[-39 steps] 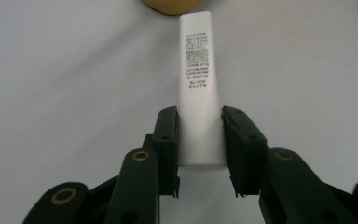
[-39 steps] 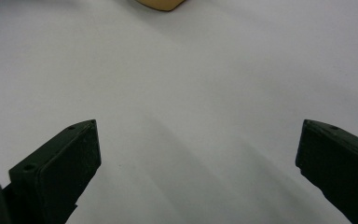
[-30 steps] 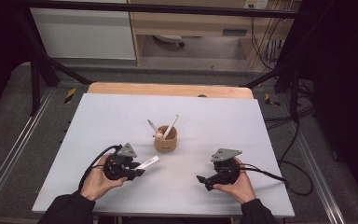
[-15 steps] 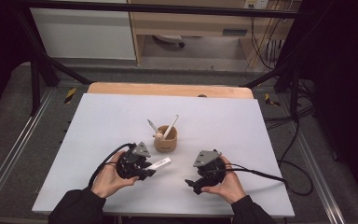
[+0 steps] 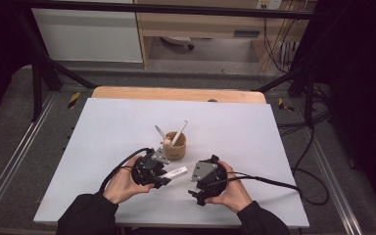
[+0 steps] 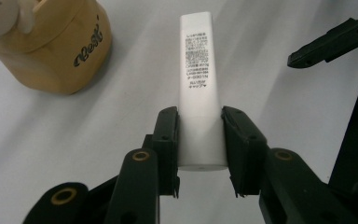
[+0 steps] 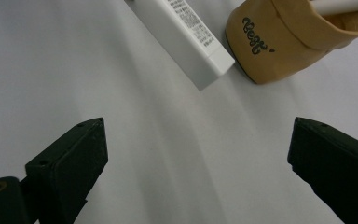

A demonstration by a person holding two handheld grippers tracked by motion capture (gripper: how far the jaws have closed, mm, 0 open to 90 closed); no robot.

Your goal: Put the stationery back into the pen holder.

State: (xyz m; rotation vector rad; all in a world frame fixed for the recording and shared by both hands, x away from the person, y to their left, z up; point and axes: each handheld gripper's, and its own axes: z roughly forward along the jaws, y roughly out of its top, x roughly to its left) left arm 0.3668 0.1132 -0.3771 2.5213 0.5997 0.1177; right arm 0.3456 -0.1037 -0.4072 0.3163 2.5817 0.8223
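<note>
White tube: clamped in left claw, beside wooden cup. Right claw, gaping, jaws just narrowing: best centred on tube's free end before closing.

Count on my table: one white stick-shaped tube with printed text. One tan holder cup — two white sticks standing in it, plus one small pale figure at its rim. Two grippers — my left gripper and my right gripper.

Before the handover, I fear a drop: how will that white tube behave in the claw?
The white tube looks stiff, keeping straight though gripped at one end. Its flat sides probably won't roll. The smooth surface may slip.
</note>
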